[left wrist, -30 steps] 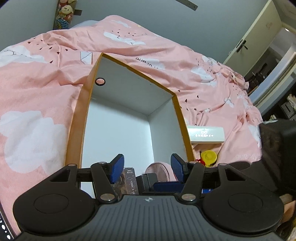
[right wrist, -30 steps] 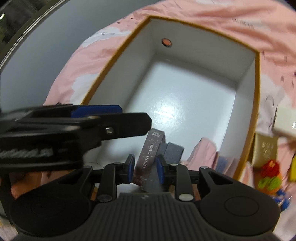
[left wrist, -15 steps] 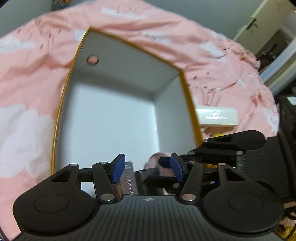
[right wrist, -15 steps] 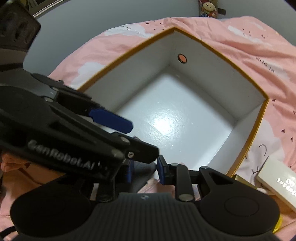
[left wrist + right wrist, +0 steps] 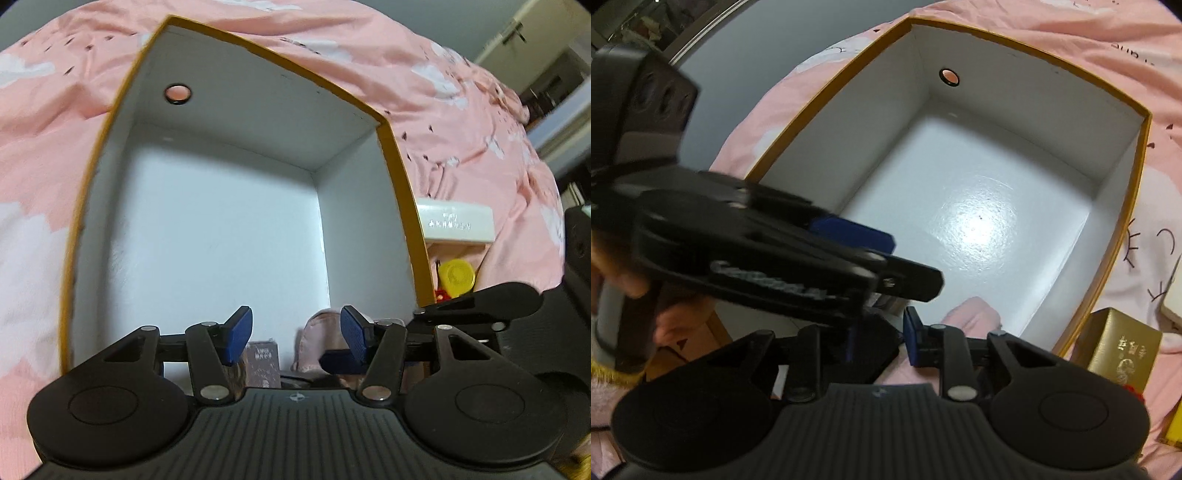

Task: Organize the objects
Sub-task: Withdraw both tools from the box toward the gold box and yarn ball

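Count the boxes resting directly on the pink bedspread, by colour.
Orange-rimmed, white inside: 1, the big open box
Cream: 1, the flat box
Gold: 1, the small box
Total: 3

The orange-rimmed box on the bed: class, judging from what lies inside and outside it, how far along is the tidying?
Done: a pink pouch and a dark card box are in the near end of the box. In hand: the right gripper grips a dark box there; the left gripper hangs open above. Left: the gold box, white box and yellow toy lie outside on the bedspread.
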Demonstrator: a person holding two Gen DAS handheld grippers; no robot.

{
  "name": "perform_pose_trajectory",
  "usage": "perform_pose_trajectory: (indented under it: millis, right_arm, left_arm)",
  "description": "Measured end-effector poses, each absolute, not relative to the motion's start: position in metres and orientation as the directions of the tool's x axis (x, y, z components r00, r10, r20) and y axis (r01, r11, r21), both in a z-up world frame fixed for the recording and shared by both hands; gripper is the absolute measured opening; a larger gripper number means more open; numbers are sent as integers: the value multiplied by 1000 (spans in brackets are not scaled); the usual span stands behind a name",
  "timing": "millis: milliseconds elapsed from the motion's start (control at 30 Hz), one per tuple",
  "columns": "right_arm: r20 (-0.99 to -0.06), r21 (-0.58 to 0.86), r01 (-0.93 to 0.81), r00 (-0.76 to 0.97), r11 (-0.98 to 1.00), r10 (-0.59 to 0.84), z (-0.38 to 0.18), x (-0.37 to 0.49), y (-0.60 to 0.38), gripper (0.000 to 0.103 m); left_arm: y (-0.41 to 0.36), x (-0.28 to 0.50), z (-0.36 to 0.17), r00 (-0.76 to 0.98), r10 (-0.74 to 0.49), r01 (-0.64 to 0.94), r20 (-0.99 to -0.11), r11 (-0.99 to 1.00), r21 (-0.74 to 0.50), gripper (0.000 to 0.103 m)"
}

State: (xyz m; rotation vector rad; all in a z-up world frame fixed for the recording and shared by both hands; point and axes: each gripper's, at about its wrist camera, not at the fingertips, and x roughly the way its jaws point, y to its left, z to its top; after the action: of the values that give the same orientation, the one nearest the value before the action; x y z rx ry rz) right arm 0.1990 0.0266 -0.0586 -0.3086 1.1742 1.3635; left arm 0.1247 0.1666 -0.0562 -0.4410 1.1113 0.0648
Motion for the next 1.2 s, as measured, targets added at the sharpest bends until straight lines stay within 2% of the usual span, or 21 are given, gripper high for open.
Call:
perform_pose_trajectory:
  millis: [100, 167, 333, 433, 667, 733, 1000, 1200]
  right_arm:
    - [-776, 458, -844, -225, 280, 589, -59, 202, 26, 27]
    - [-773, 455, -847, -222, 275, 594, -59, 203, 25, 27]
    - [-772, 424, -863, -186, 275, 607, -52, 199, 20, 28]
    - [-776, 398, -877, -166, 269, 608, -45, 195, 16, 29]
    - [-763, 343, -893, -85, 290, 640, -30, 186, 4, 30]
    - [-754, 337, -889, -57, 310, 654, -25, 185, -4, 36]
    - [-720, 310, -842, 95, 441, 688, -19, 204, -48, 36]
    - [-721, 285, -780, 209, 557, 661, -17, 213, -99, 36]
  left_arm:
    - [163, 130, -59, 429, -134, -230, -893, 940, -252, 64]
    - [163, 132, -61, 408, -140, -217, -902, 945, -245, 56]
    - [164, 131, -66, 355, -169, -203, -920, 946, -252, 46]
    - [168, 129, -69, 323, -241, -214, -915, 923, -319, 46]
    - [174, 126, -68, 337, -240, -243, -910, 912, -331, 44]
    - [173, 123, -63, 366, -233, -241, -901, 912, -333, 45]
    - [144, 115, -15, 551, -176, -88, -816, 960, -266, 45]
    - [98, 128, 7, 580, -239, 125, -779, 971, -204, 48]
